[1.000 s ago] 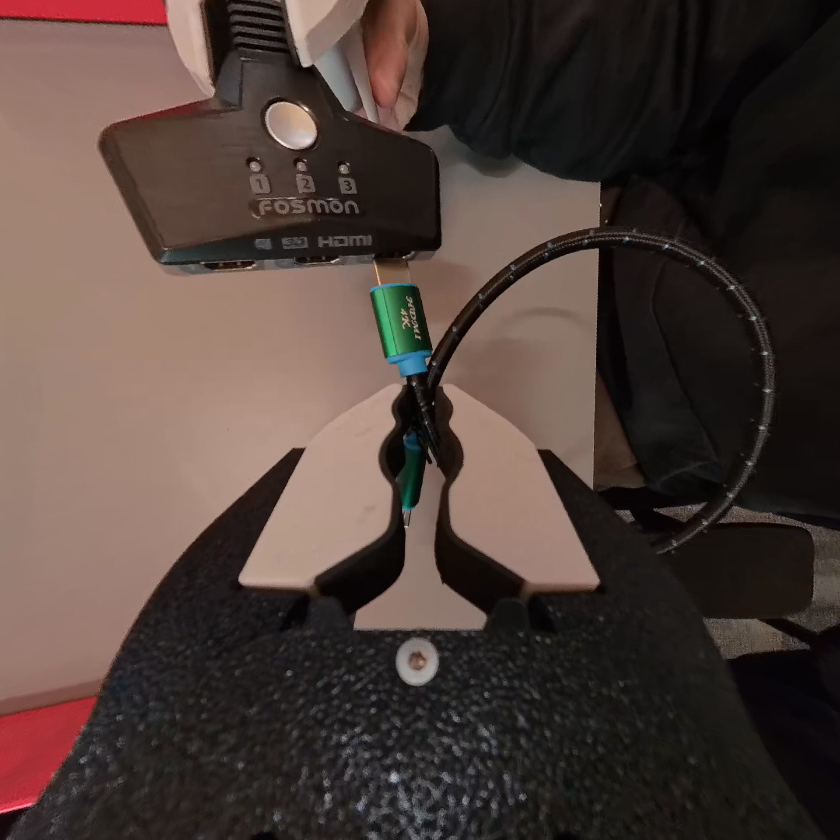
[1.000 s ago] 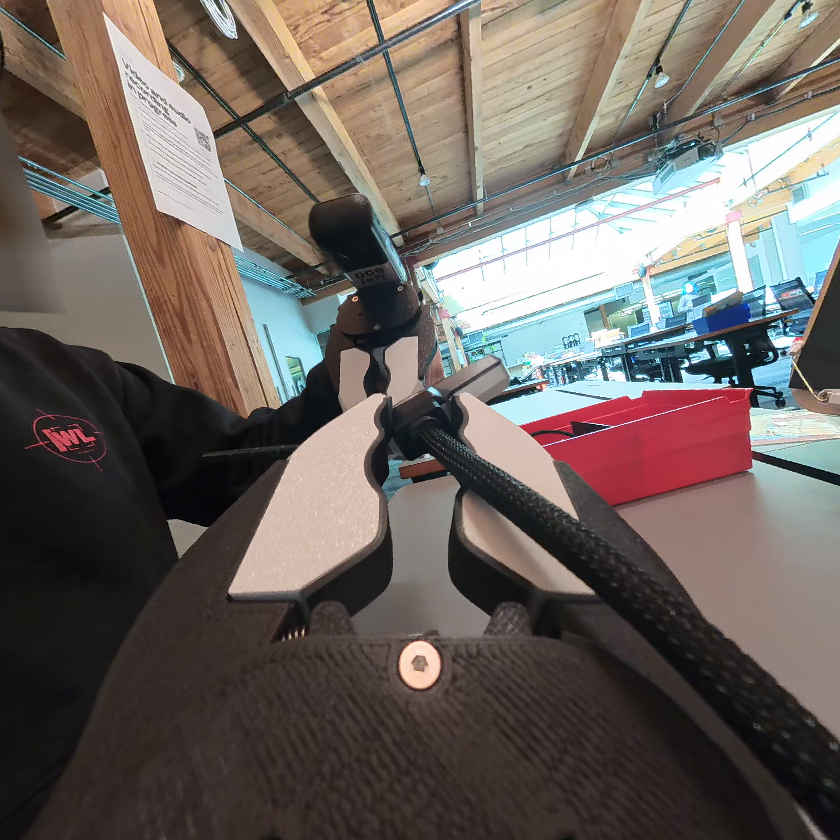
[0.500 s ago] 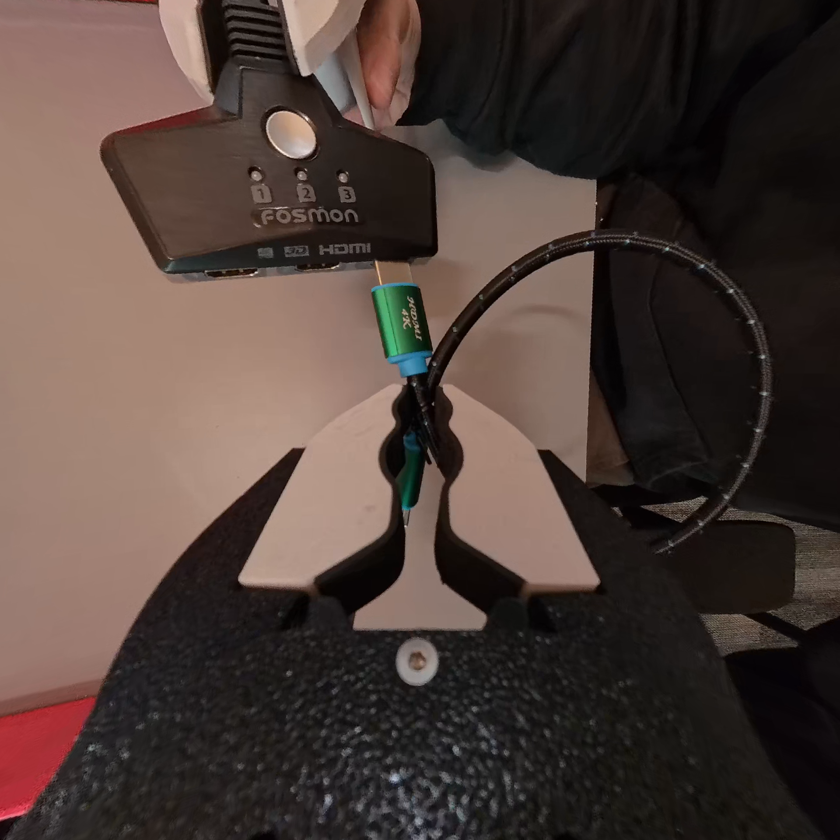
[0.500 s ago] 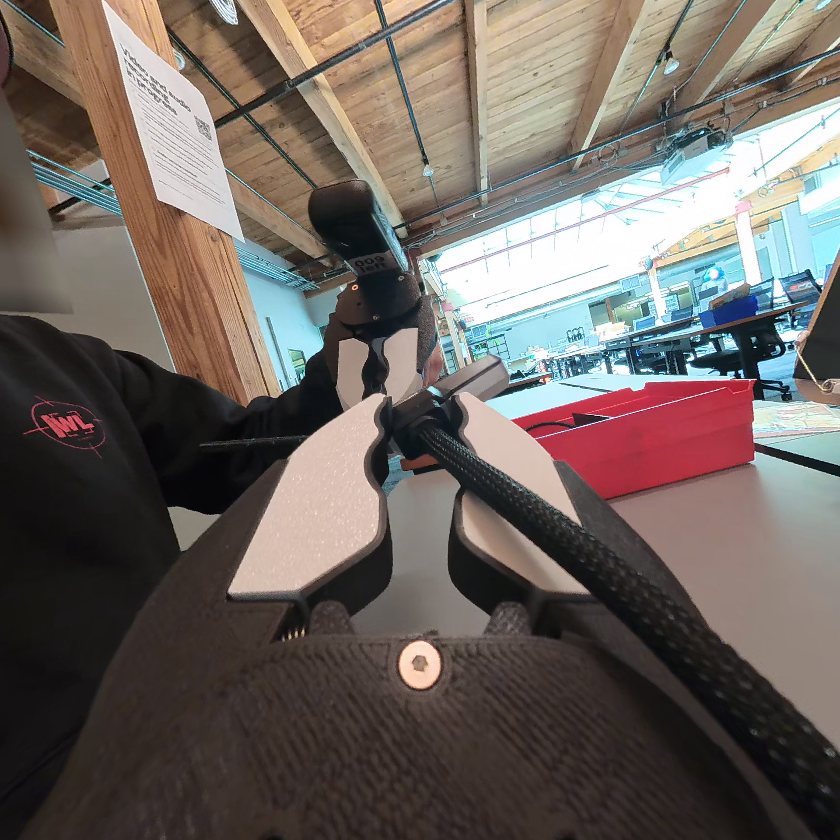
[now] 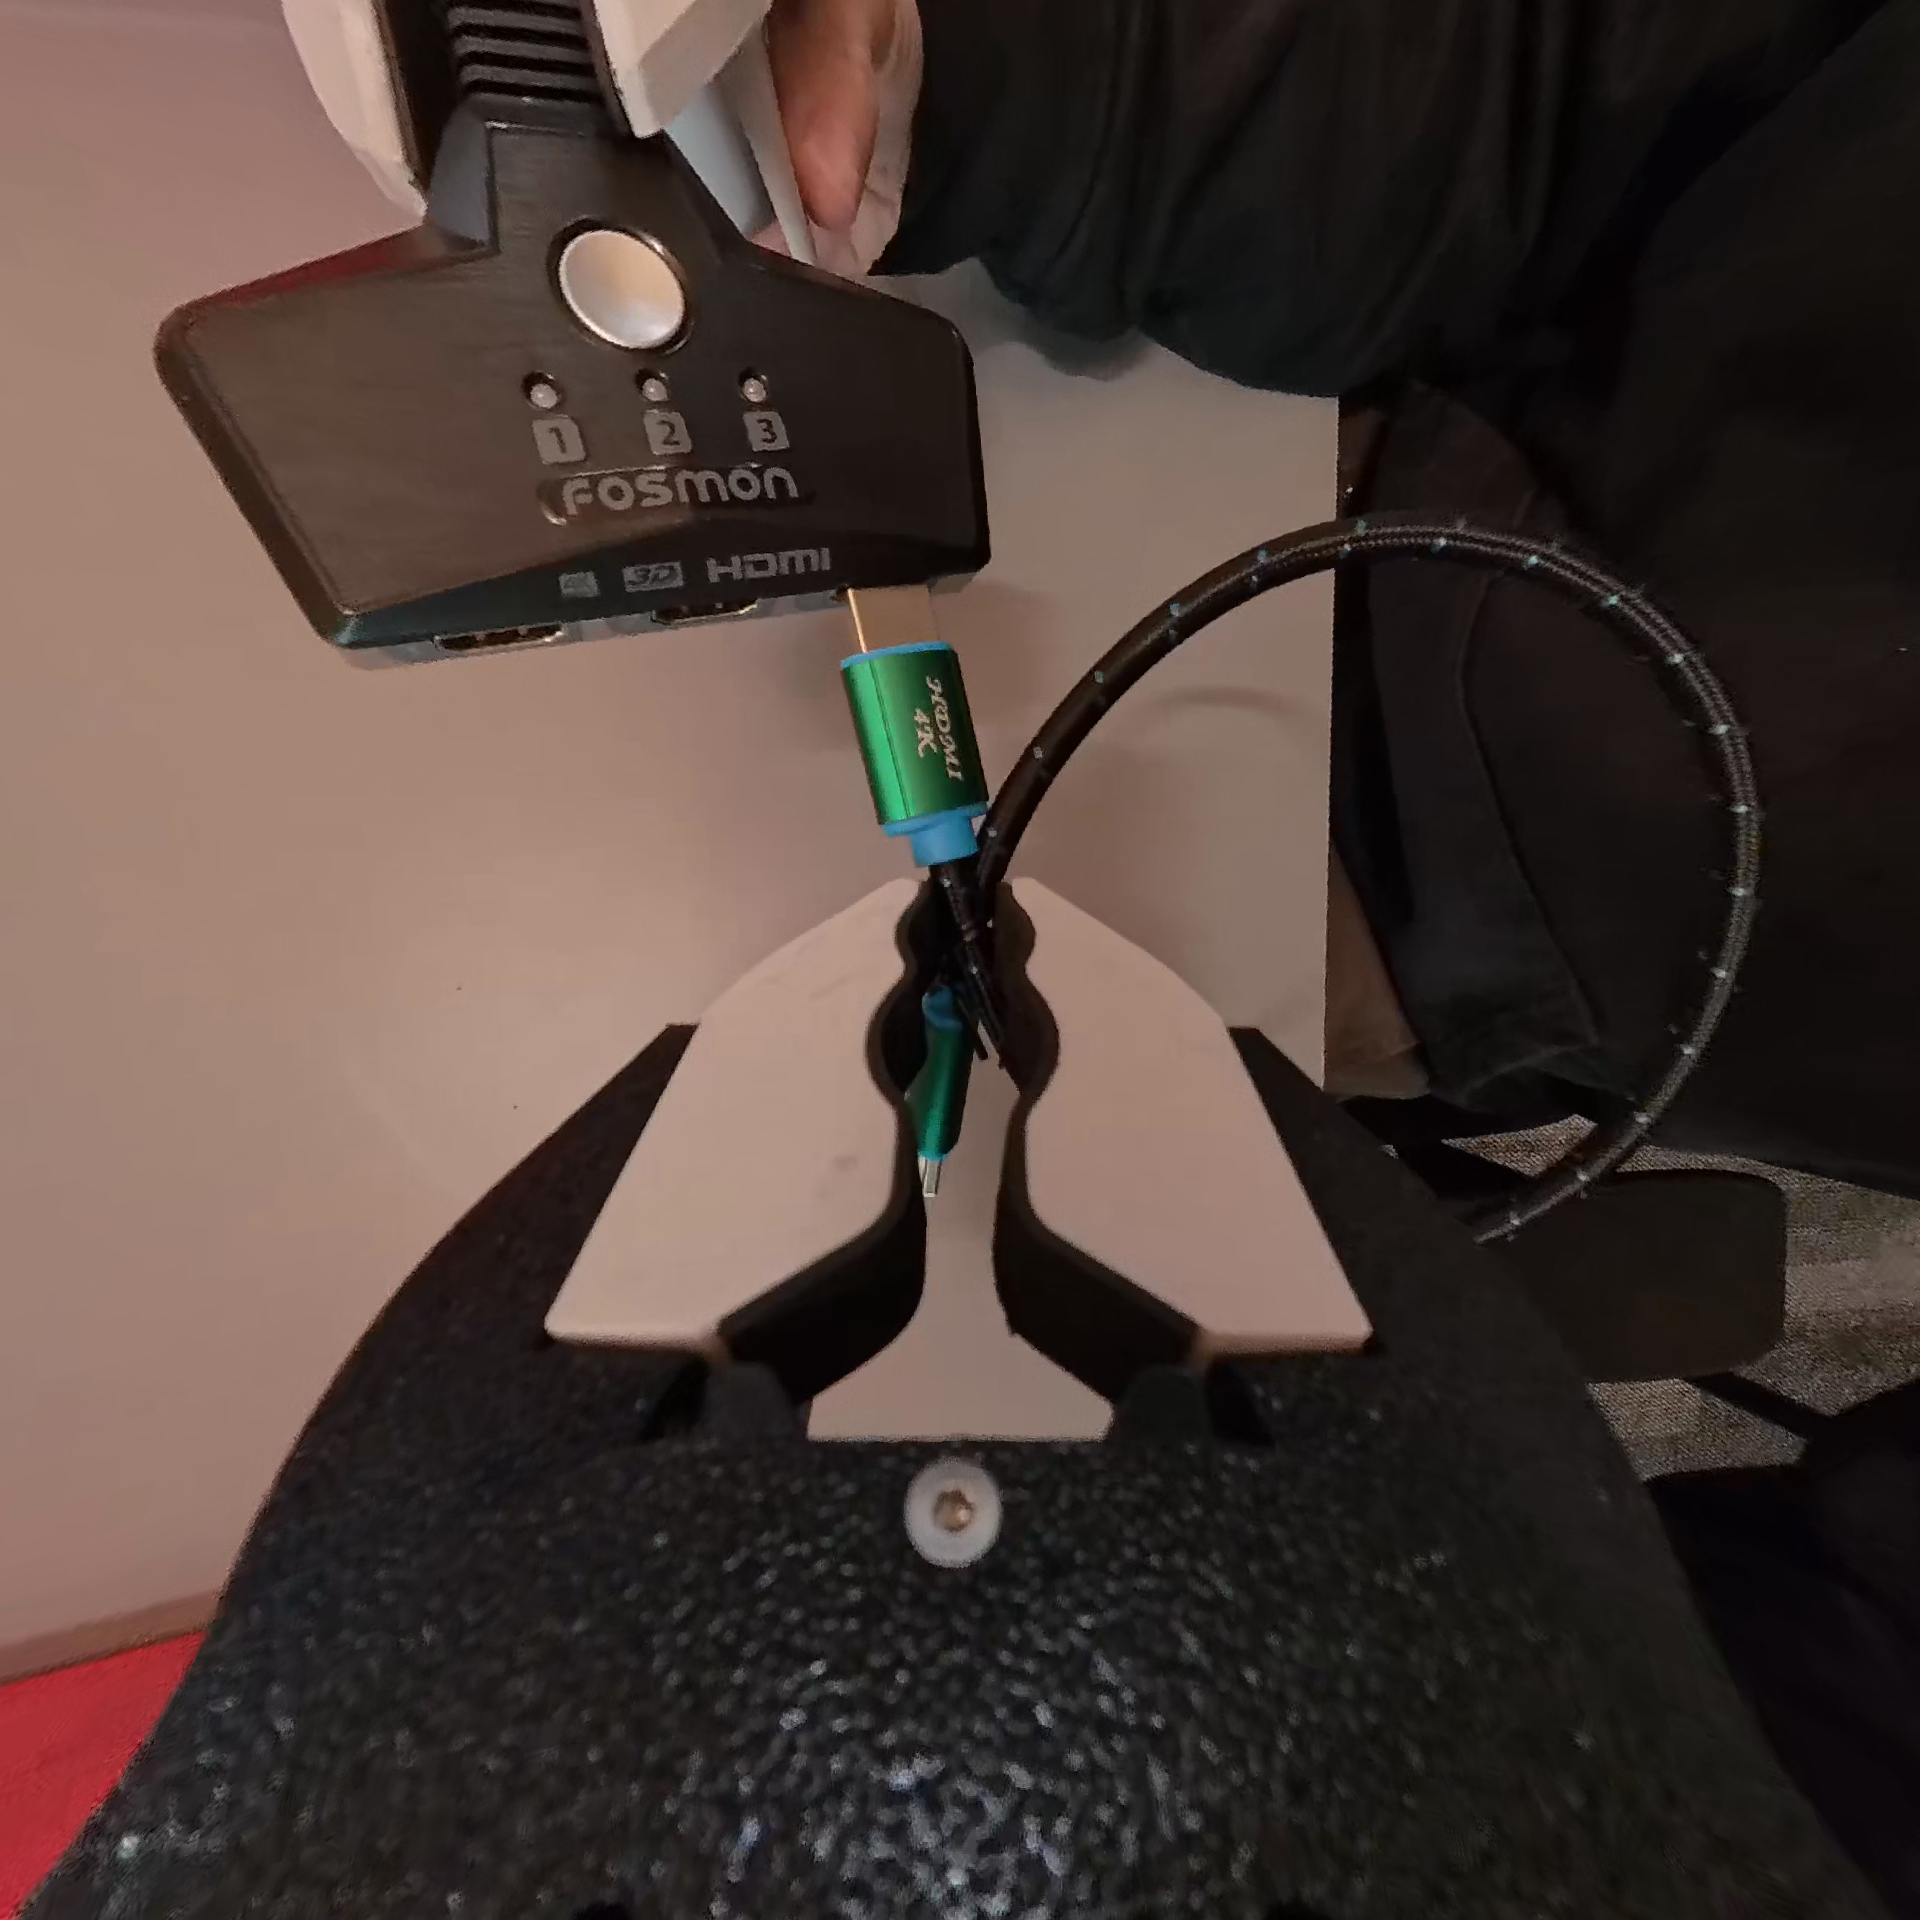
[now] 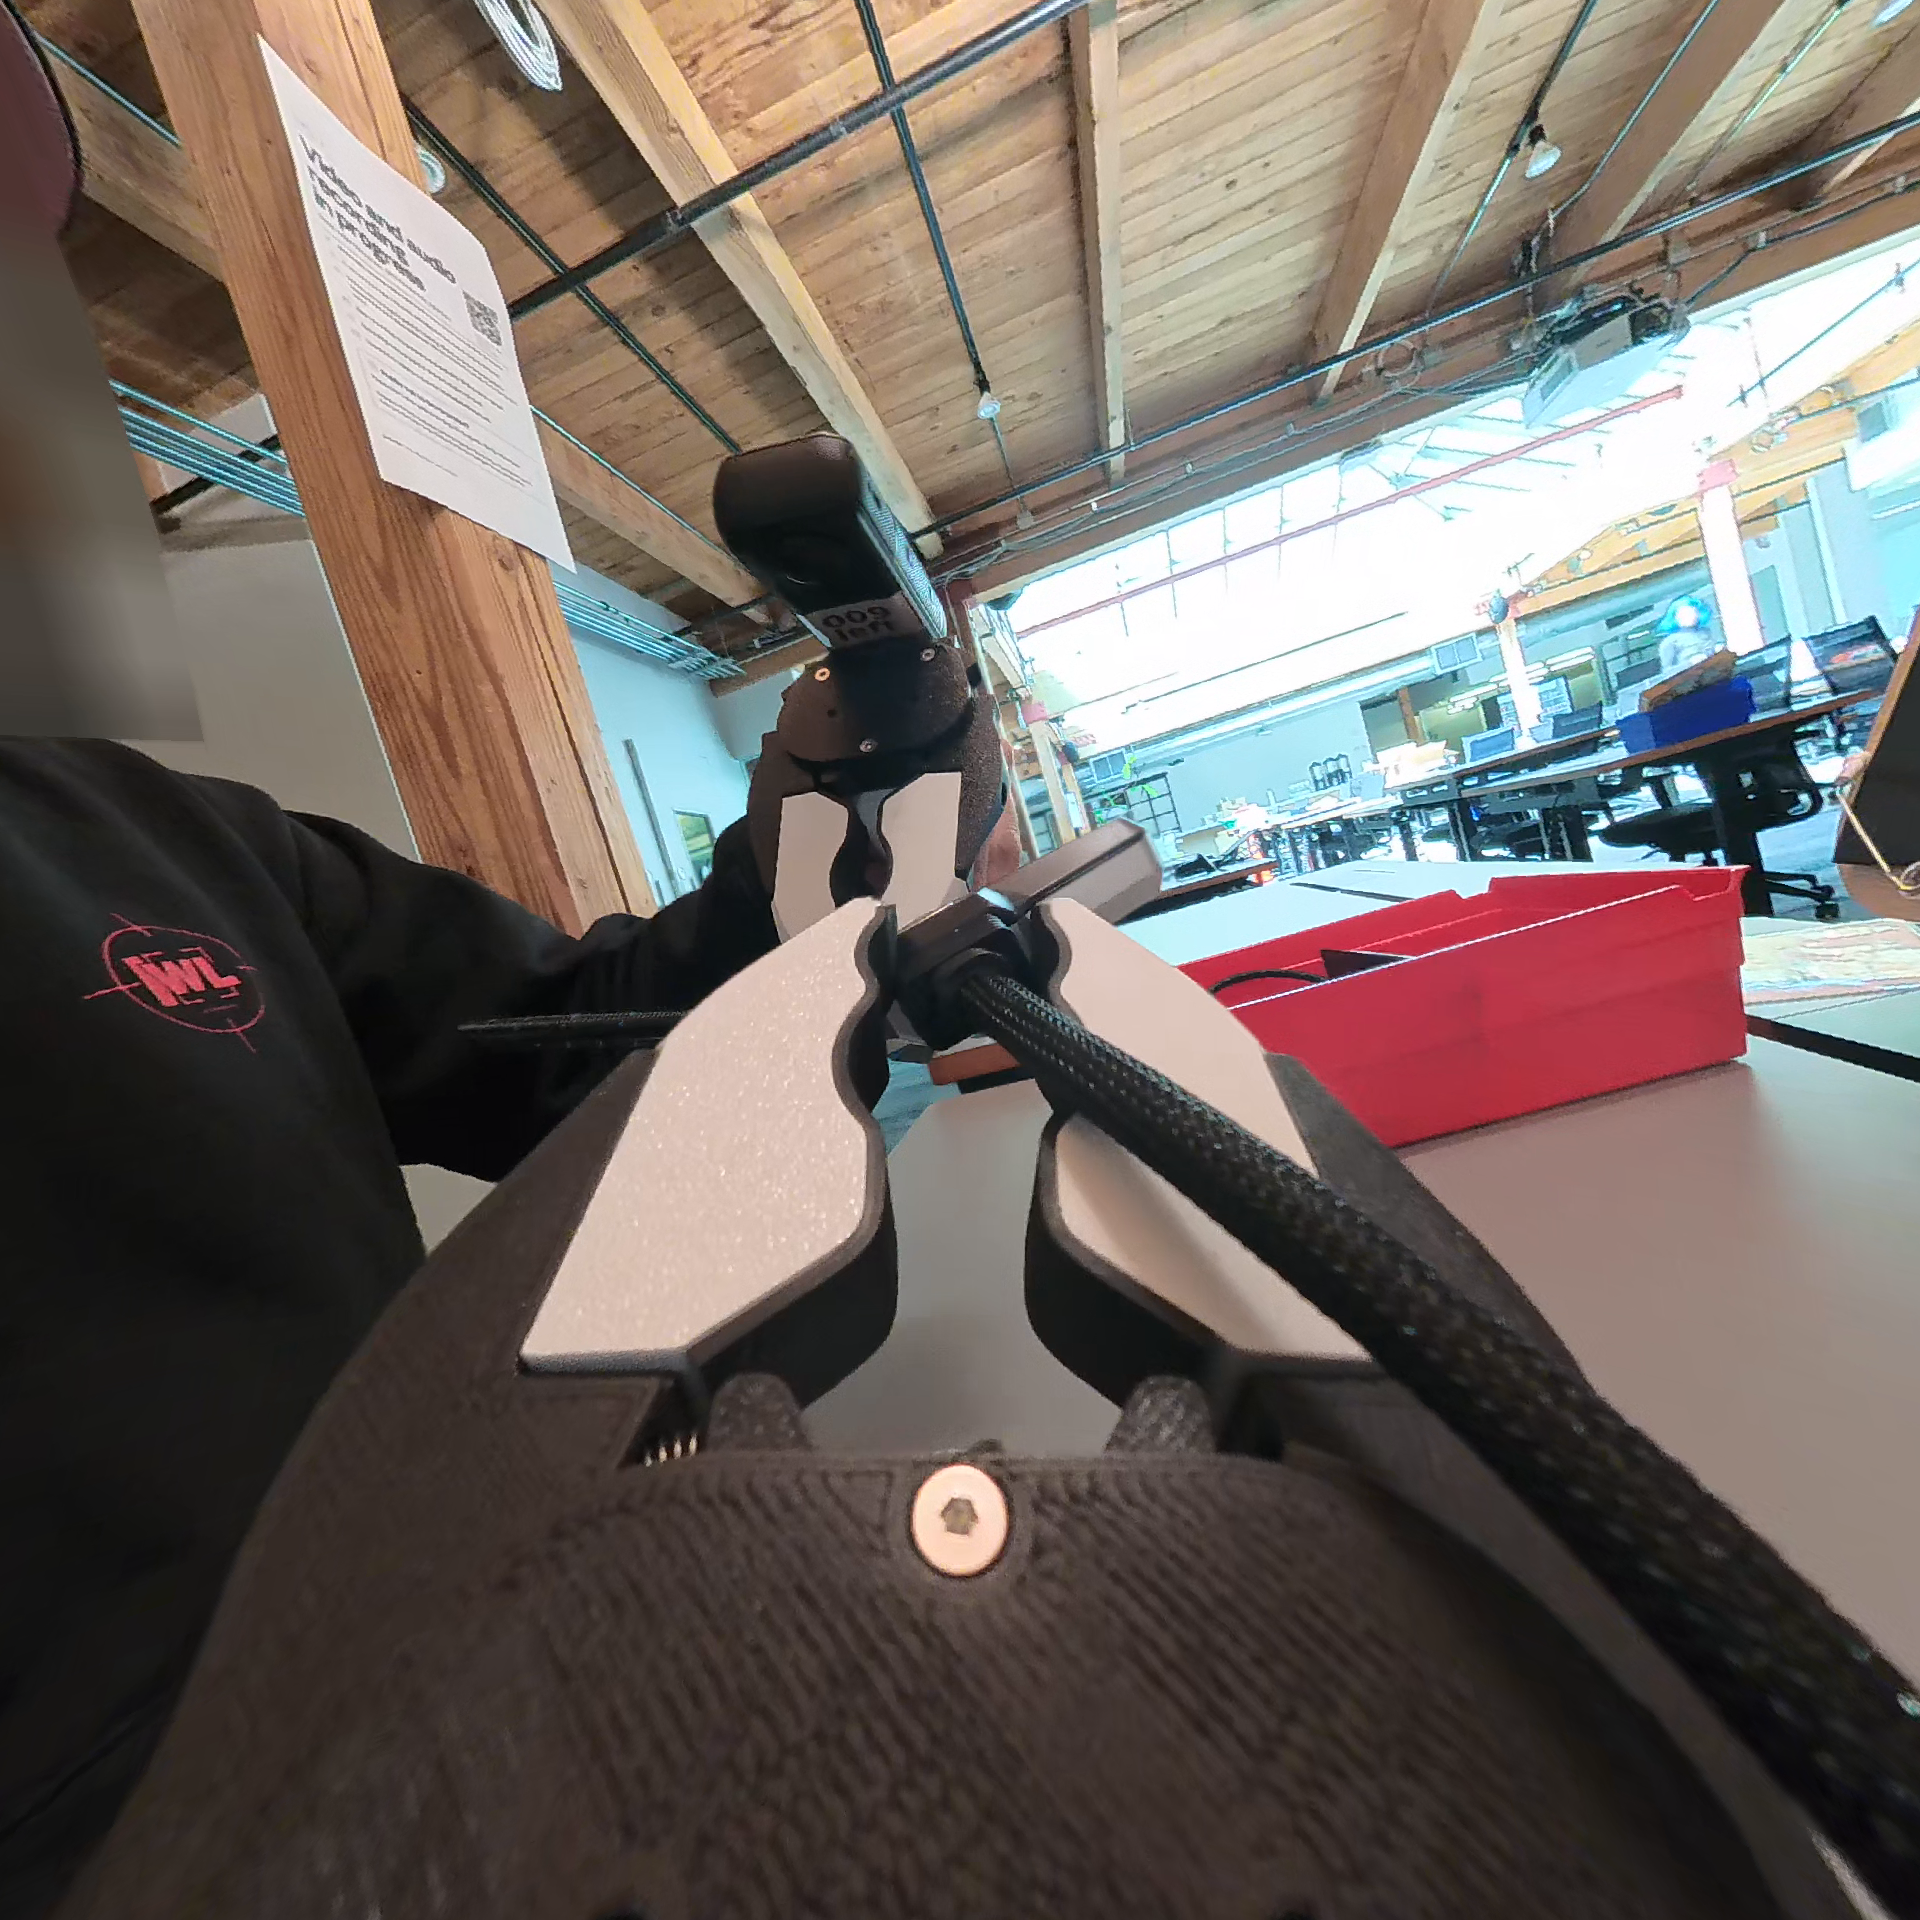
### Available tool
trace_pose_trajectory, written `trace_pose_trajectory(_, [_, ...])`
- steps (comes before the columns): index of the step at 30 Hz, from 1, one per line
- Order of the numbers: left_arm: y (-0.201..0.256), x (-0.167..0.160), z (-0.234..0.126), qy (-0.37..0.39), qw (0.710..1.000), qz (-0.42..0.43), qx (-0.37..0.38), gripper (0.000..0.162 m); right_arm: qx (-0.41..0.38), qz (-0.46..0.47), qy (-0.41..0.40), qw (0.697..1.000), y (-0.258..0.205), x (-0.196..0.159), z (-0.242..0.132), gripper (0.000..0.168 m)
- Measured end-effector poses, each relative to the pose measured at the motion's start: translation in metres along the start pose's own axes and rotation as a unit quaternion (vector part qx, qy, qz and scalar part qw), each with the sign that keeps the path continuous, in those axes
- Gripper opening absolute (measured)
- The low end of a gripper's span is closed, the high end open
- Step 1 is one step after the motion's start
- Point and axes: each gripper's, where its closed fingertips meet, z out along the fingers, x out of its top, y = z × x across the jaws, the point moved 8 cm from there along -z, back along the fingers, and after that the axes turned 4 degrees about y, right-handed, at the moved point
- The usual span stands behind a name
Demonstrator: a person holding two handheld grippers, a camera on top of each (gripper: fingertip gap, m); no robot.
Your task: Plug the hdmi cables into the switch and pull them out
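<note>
The black HDMI switch (image 5: 582, 447) hangs at the top of the left wrist view, held at its neck by the right gripper's white fingers (image 5: 686, 94). A green HDMI plug (image 5: 914, 748) has its metal tip in the switch's right-hand port, with part of the metal showing. My left gripper (image 5: 966, 914) is shut on the braided HDMI cable (image 5: 1558, 831) just behind that plug. A second green plug (image 5: 940, 1091) hangs between the fingers. My right gripper (image 6: 961, 925) is shut on the switch (image 6: 1081, 873) at its thick braided lead (image 6: 1351, 1247). The left gripper (image 6: 868, 842) faces it closely.
A red bin (image 6: 1507, 987) stands on the grey table (image 6: 1662, 1195) to the right of the switch. A person's black sleeve and body (image 5: 1455, 312) fill the right of the left wrist view. A wooden post (image 6: 416, 623) stands behind.
The switch has shifted slightly left and nearer in the left wrist view, and the green plug leans more. Both grips have held.
</note>
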Motion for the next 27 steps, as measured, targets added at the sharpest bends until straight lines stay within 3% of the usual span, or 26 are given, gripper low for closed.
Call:
trace_pose_trajectory(1, [0.000,0.000,0.000,0.000,1.000,-0.001,-0.003,0.009,0.001,0.003,0.001,1.000,0.000,0.000,0.000,0.025])
trace_pose_trajectory(14, [-0.003,0.002,-0.004,0.024,0.999,-0.004,0.020,0.009,-0.009,0.002,0.005,1.000,0.003,0.001,-0.005,0.025])
trace_pose_trajectory(17, [-0.002,0.006,-0.005,0.039,0.999,-0.012,0.017,0.009,-0.015,-0.012,-0.028,0.999,0.003,-0.006,0.000,0.025])
trace_pose_trajectory(27, [0.001,-0.002,0.002,-0.008,0.999,-0.021,-0.029,0.009,0.014,0.000,0.016,1.000,0.000,0.002,-0.005,0.025])
